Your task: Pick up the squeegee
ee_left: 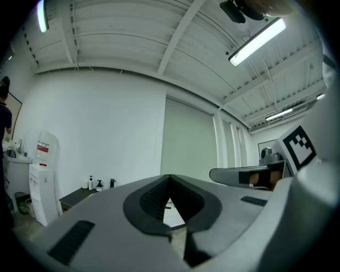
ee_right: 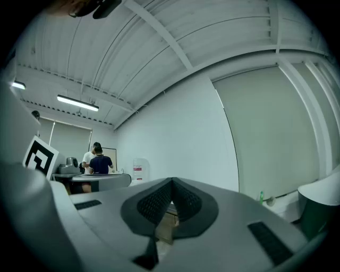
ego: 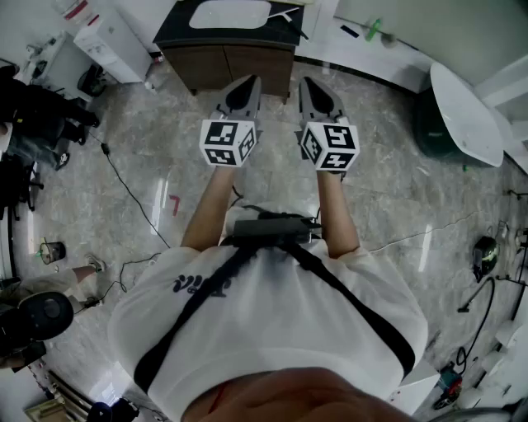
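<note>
I hold both grippers level, side by side, above a marble floor, pointing at a dark vanity cabinet [ego: 227,62]. The left gripper [ego: 247,81] is shut with its tips meeting and nothing between them; the same gripper [ee_left: 170,177] fills the bottom of the left gripper view. The right gripper [ego: 307,82] is also shut and empty, and the right gripper view shows its closed tips [ee_right: 172,181]. On the counter, right of the white basin [ego: 229,13], lies a slim light tool [ego: 286,14] that may be the squeegee; it is too small to be sure. Both grippers are well short of it.
A white water dispenser [ego: 103,37] stands left of the cabinet. A white oval tub [ego: 466,111] is at the right, with a green bottle [ego: 374,29] on the ledge behind. Cables [ego: 124,185] trail over the floor. Two people [ee_right: 98,162] stand far off.
</note>
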Demonstrator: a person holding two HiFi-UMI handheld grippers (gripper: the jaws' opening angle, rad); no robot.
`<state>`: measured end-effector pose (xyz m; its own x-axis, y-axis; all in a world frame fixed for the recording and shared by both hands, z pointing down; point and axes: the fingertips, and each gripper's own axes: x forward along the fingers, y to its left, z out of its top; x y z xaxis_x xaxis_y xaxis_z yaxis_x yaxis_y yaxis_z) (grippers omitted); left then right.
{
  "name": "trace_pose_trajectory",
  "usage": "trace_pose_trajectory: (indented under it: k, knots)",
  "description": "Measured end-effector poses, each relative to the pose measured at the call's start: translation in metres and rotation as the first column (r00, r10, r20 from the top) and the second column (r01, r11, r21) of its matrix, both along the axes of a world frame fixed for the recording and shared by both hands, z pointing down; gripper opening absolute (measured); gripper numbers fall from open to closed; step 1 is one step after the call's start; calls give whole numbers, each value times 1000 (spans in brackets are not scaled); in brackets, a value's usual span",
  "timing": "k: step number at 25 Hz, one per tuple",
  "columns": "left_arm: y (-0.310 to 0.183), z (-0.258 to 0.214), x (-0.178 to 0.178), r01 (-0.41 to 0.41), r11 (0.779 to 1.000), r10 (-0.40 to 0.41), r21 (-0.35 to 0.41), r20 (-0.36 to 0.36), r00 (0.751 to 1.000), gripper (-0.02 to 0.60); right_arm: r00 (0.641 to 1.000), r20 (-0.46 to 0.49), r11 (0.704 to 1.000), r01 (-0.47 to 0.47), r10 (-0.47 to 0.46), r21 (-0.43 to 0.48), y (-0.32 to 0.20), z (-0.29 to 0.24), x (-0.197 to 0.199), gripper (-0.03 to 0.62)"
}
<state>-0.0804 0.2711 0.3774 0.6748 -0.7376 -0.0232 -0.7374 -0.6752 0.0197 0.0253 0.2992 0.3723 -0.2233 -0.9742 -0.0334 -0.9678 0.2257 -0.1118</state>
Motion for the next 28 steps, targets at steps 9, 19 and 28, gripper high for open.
trace_pose_trajectory:
  k: [9, 19, 28]
  knots:
    - [-1, 13, 49, 22, 1000, -21, -20, 26, 999, 12, 999, 30, 1000, 13, -13, -24, -7, 13, 52, -5]
    - [-54, 37, 24, 68, 995, -65, -69, 47, 997, 12, 996, 58, 997, 72, -71, -25, -61, 32, 24, -5]
    - [-199, 56, 20, 35, 996, -33, -84, 19, 999, 12, 996, 63, 996, 70, -67, -55, -202, 49, 7, -5]
